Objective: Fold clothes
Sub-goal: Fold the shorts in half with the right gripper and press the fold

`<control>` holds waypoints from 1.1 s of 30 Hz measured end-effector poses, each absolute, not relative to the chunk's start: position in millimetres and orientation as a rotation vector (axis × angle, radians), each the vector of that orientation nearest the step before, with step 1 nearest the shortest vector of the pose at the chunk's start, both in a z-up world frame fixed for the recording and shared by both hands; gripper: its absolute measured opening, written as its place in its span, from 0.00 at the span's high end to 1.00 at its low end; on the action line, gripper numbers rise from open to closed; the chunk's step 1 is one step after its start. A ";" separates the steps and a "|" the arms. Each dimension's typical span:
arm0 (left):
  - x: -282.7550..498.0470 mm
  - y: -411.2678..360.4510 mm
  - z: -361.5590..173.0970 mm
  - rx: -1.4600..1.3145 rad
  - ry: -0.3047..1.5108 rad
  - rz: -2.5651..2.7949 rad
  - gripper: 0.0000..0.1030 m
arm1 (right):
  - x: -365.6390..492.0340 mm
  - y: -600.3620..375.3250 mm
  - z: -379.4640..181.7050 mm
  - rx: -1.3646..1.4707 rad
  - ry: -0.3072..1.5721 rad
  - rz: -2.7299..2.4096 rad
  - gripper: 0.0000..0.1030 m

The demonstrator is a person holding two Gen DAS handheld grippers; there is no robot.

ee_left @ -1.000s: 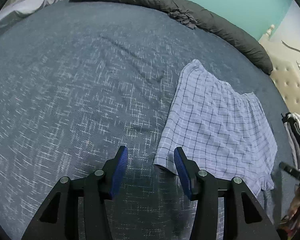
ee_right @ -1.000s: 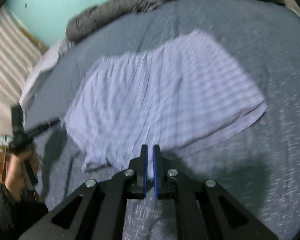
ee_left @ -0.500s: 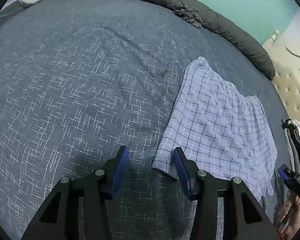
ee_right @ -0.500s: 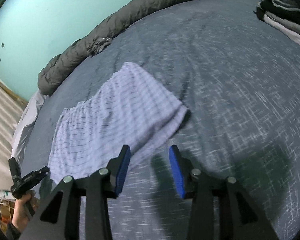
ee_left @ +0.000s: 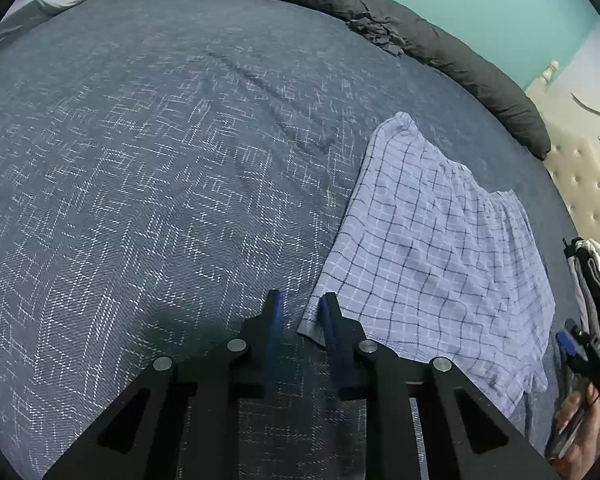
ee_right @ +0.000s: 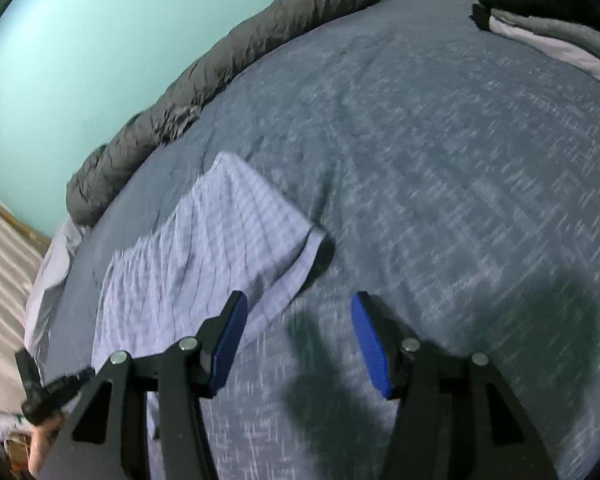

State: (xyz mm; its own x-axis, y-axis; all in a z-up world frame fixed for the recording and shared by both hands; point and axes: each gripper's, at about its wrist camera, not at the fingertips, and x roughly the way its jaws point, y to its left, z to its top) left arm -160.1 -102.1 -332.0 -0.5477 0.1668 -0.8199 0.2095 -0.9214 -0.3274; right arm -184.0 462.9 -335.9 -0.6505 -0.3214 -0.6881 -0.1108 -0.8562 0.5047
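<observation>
A light-blue checked garment [ee_left: 432, 264] lies flat on the dark blue bedspread [ee_left: 160, 180]. My left gripper [ee_left: 301, 312] hovers at its near left corner. Its jaws are closing, with the corner just inside the right finger [ee_left: 329, 320] and a gap still showing. In the right wrist view the same garment [ee_right: 204, 256] lies to the left. My right gripper [ee_right: 300, 328] is beside its near edge, over bare bedspread [ee_right: 440, 160]. Its jaws are opening, with nothing between them.
A rolled dark grey duvet [ee_left: 440, 44] runs along the far edge by the teal wall. A stack of folded clothes [ee_right: 540, 12] sits at the bed's right end, near a beige tufted headboard [ee_left: 580, 176]. A hand [ee_left: 580, 432] holds the other gripper.
The left jaws have narrowed around the garment's corner. The right gripper went from shut to open and swung right, off the garment's edge onto bare bedspread.
</observation>
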 end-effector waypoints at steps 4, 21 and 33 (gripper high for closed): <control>-162.6 -100.7 -330.6 1.484 0.610 -2.676 0.79 | -195.9 474.6 -332.2 1.228 -0.840 -2.638 0.59; -165.3 -100.3 -331.5 1.488 0.625 -2.677 0.79 | -206.6 481.9 -349.6 1.237 -0.952 -2.538 1.00; -158.9 -105.5 -329.2 1.494 0.617 -2.684 0.79 | -207.4 496.3 -351.1 1.289 -1.051 -2.552 0.83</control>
